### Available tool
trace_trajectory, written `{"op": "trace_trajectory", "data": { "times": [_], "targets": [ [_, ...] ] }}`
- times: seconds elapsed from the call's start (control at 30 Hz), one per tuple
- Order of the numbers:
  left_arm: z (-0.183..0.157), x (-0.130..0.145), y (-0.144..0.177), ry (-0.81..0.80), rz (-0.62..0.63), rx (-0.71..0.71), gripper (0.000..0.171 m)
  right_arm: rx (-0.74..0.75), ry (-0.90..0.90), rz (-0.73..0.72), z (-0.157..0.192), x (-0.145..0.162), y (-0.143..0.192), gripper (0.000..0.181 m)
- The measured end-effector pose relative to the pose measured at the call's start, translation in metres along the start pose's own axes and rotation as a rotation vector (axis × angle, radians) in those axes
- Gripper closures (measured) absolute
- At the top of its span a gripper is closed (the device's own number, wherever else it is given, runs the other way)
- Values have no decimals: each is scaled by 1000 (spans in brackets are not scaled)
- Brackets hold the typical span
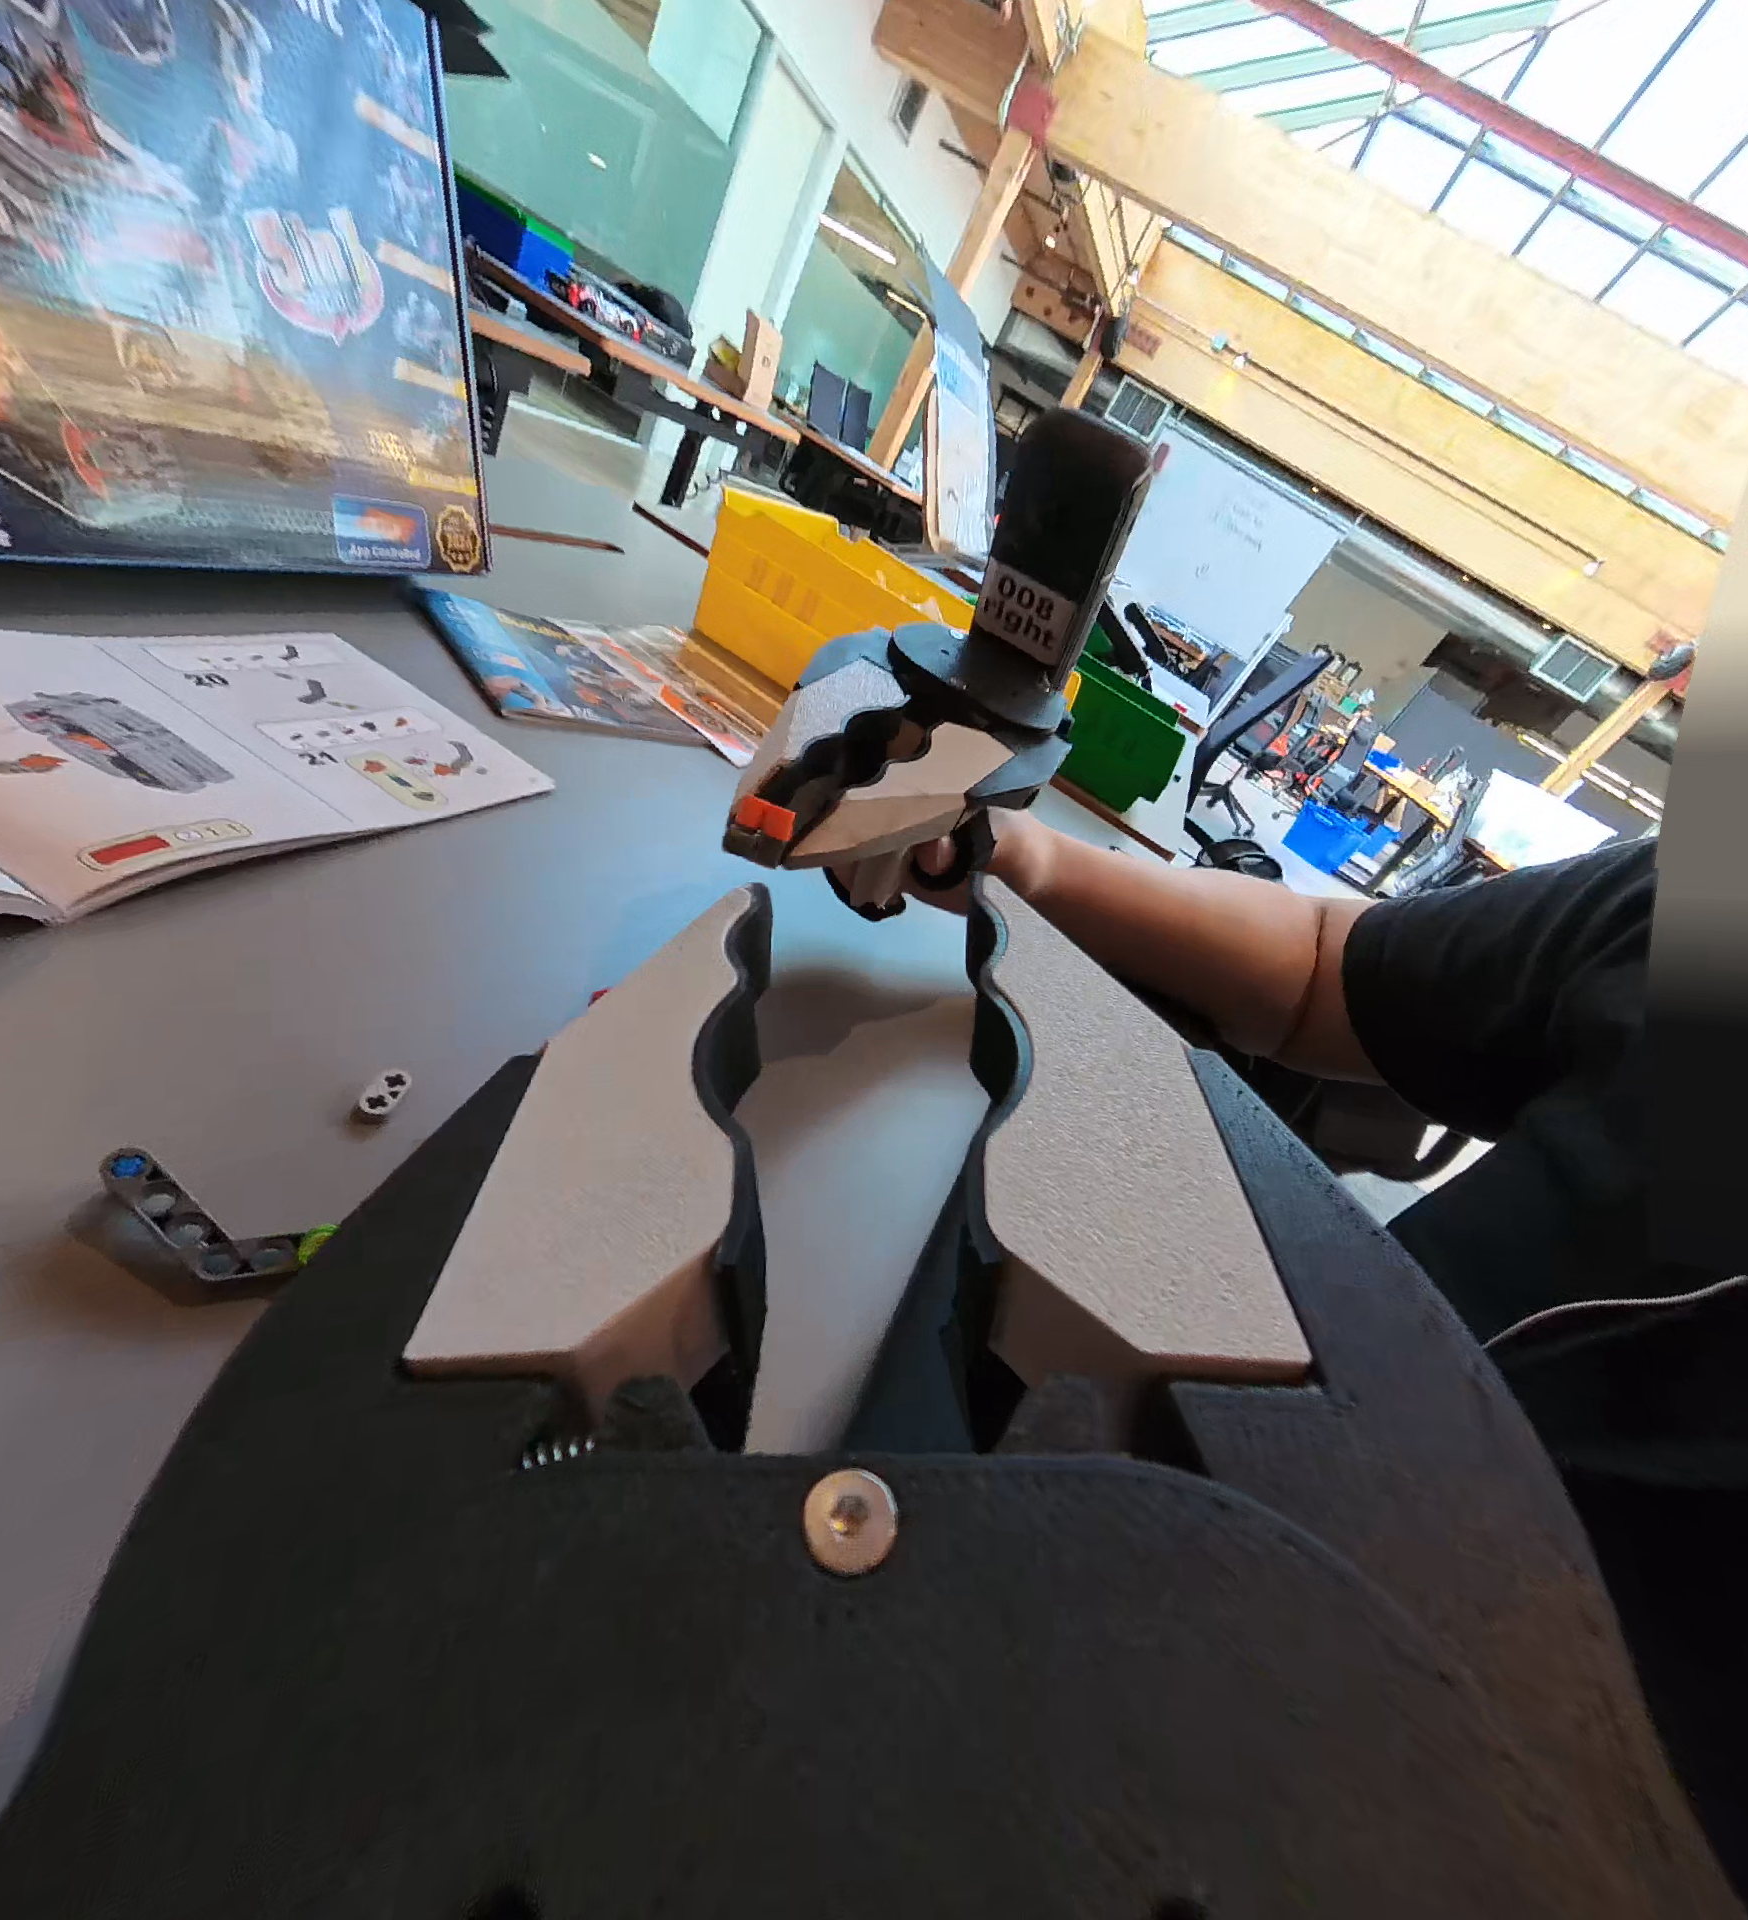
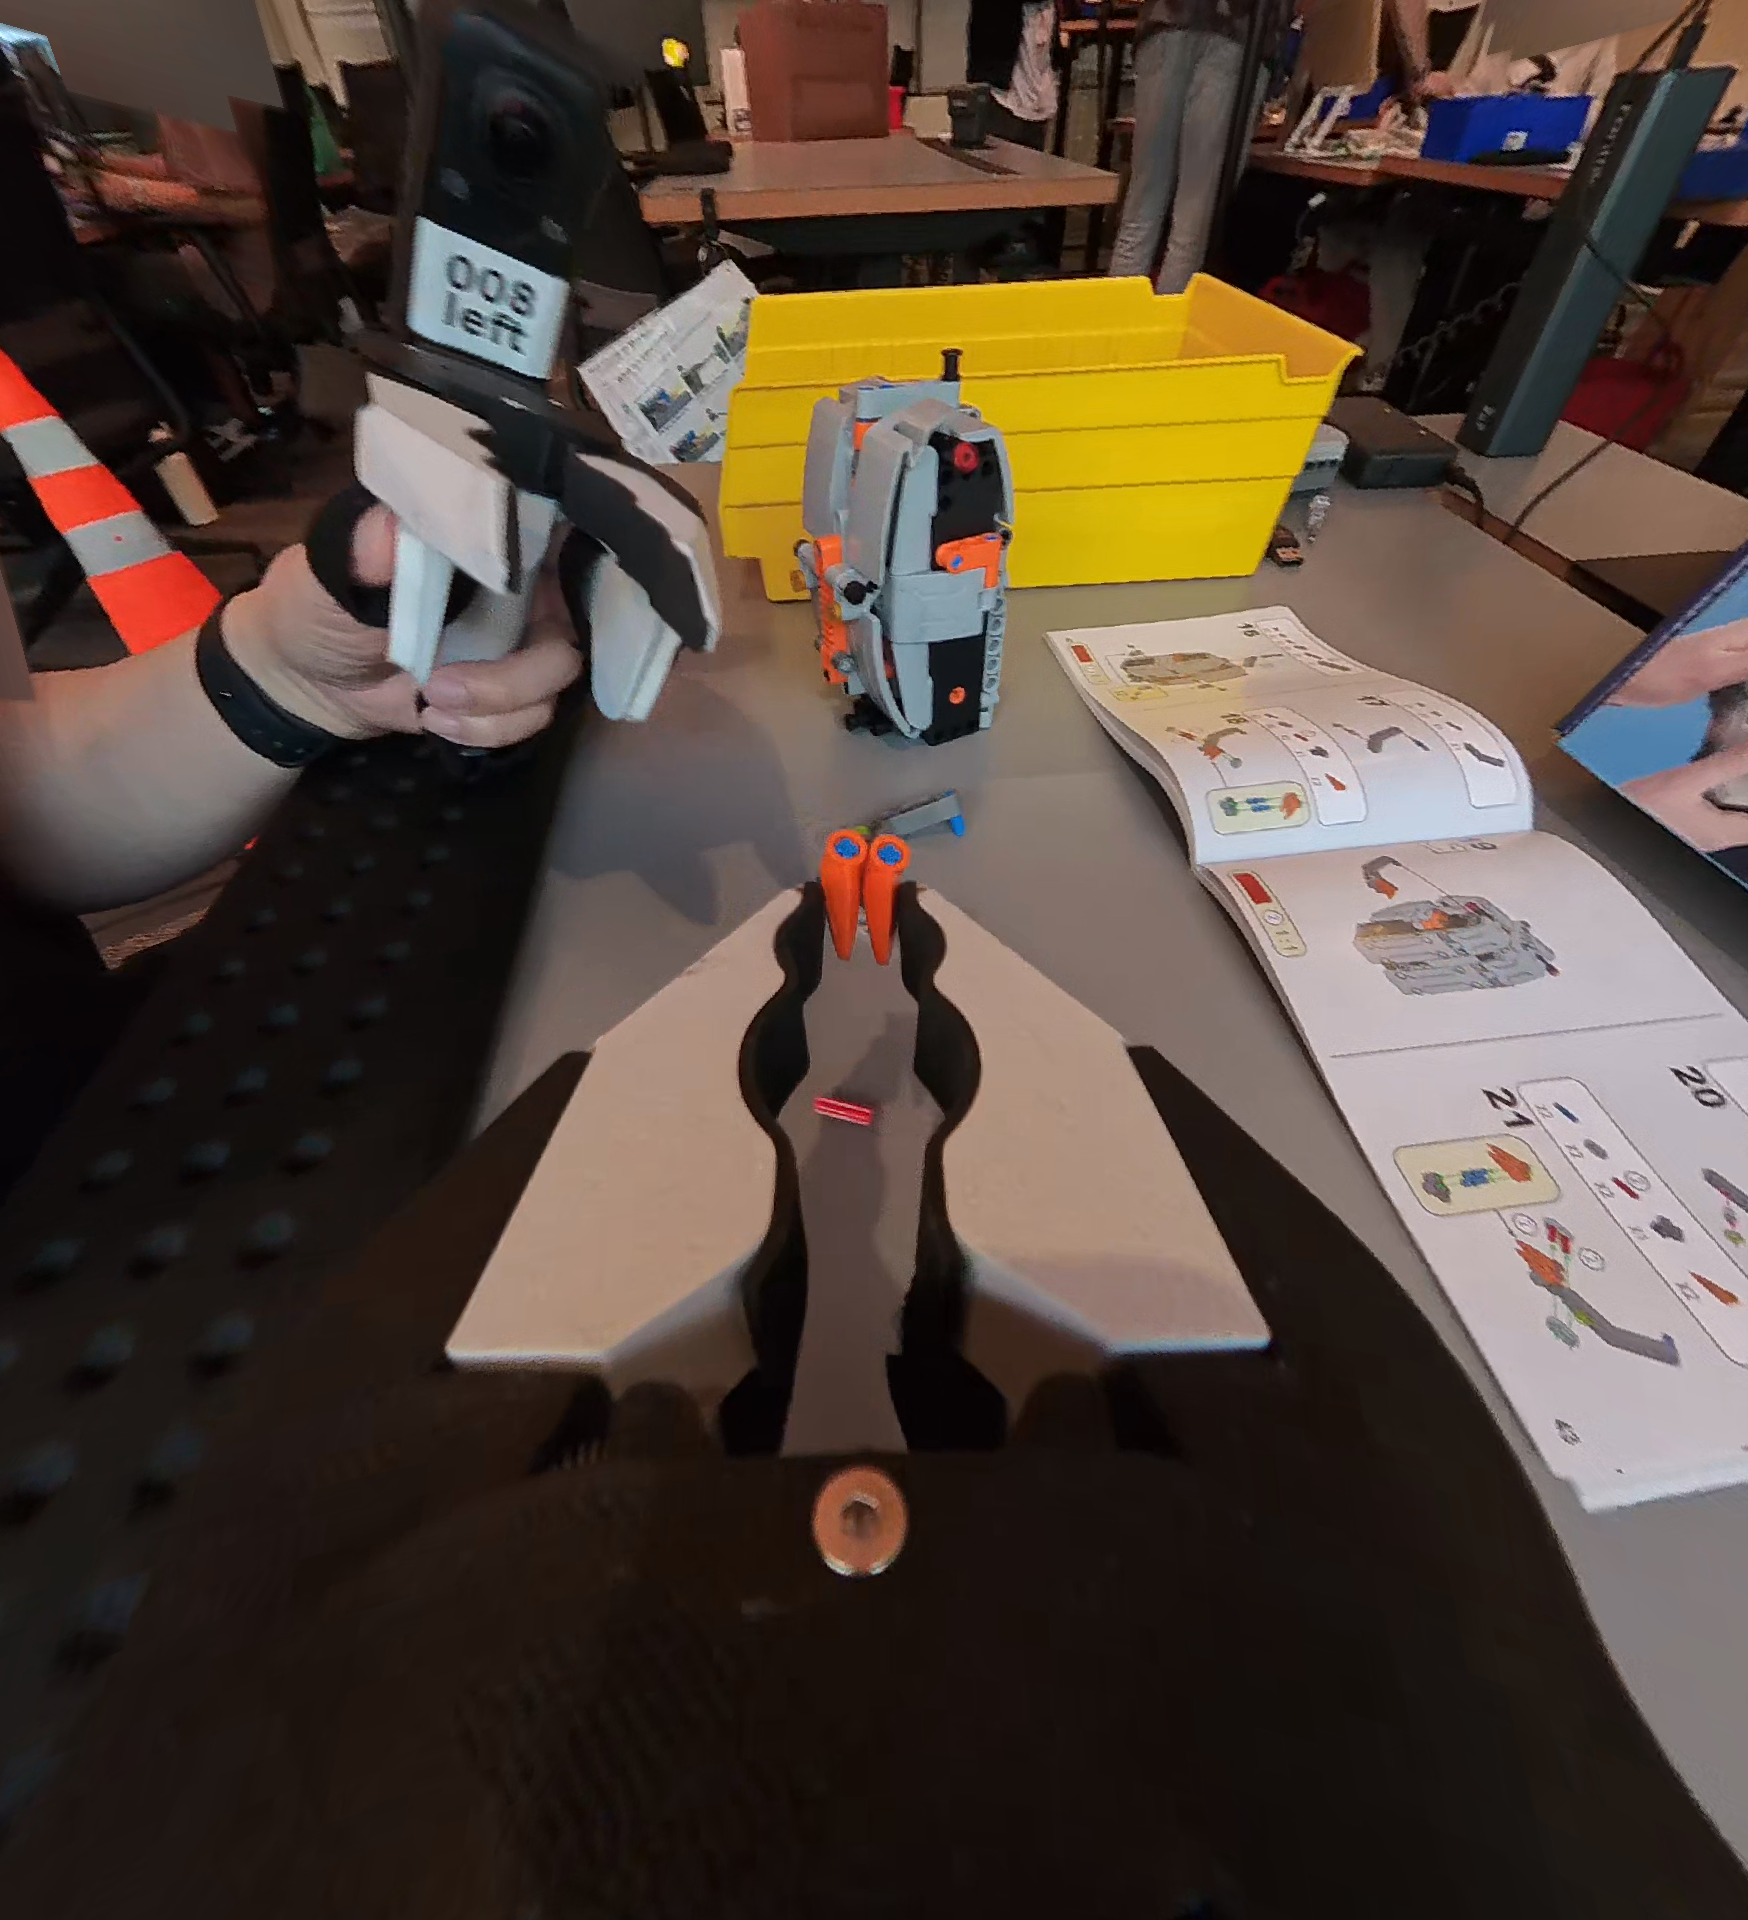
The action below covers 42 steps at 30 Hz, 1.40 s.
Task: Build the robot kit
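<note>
Grey counter [image 1: 226, 987] in the left wrist view. Left tool [image 1: 865, 914] is raised above it with its fingers spread, nothing between them. Past its tips the right tool [image 1: 761, 831] is pinching small orange pieces [image 1: 766, 819]; a hand [image 1: 937, 857] grips its handle from the right. Near left on the counter: a bent grey beam [image 1: 189, 1226] with a blue pin at one end and a green one at the other. A small grey connector [image 1: 384, 1094] lies just beyond it, apart. Open instruction booklet [image 1: 195, 748] far left, a printed box [image 1: 184, 281] standing upright behind it. A second booklet [image 1: 600, 665] lies flat further right, near a yellow bin [image 1: 808, 582]. A green bin [image 1: 1124, 743] sits behind the right tool.

Right wrist view: right tool [image 2: 865, 914] is clamped on two orange cone pieces [image 2: 862, 904] side by side, blue pins showing in their wide ends. Just beyond them the bent grey beam [image 2: 927, 812] lies on the counter [image 2: 1057, 810]. A small red pin [image 2: 842, 1109] lies below, seen between the fingers. Further off, centre: a grey, black and orange brick model [image 2: 906, 561] standing on end, just in front of the yellow bin [image 2: 1109, 457]. Instruction booklet [image 2: 1472, 987] open on the right, corner of the box [image 2: 1722, 727] beyond. Left tool [image 2: 537, 582] is up at far left, held in a hand [image 2: 413, 665], fingers apart and empty. Orange-and-white cone [image 2: 91, 499] far left on the floor.
</note>
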<state>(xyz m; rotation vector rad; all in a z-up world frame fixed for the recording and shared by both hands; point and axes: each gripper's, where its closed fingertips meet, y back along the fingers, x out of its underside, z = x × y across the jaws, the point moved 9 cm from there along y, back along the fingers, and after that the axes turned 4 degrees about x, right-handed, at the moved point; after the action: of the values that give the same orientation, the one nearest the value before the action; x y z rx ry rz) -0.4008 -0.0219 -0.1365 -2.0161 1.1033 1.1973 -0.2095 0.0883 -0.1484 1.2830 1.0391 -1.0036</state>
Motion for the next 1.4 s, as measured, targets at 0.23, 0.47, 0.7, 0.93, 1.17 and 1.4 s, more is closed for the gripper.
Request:
{"op": "trace_trajectory", "data": {
  "times": [0.23,0.47,0.7,0.93,1.17,1.4],
  "targets": [
    [-8,-17,19,-199,-178,-153,129,75,35,49,-4,3,0,168],
    [-16,-51,78,-531,-268,-592,103,95,88,112,0,7,-5,168],
    [13,-66,93,-400,-71,-446,80,56,124,118,8,8,-9,168],
    [47,-69,82,-392,155,-484,79,61,148,116,7,9,-8,168],
    [63,-58,79,-331,207,-479,94,84,174,122,4,10,-6,168],
    [66,-58,88,-312,137,-531,121,103,204,152,0,15,-8,168]
  ]
}}
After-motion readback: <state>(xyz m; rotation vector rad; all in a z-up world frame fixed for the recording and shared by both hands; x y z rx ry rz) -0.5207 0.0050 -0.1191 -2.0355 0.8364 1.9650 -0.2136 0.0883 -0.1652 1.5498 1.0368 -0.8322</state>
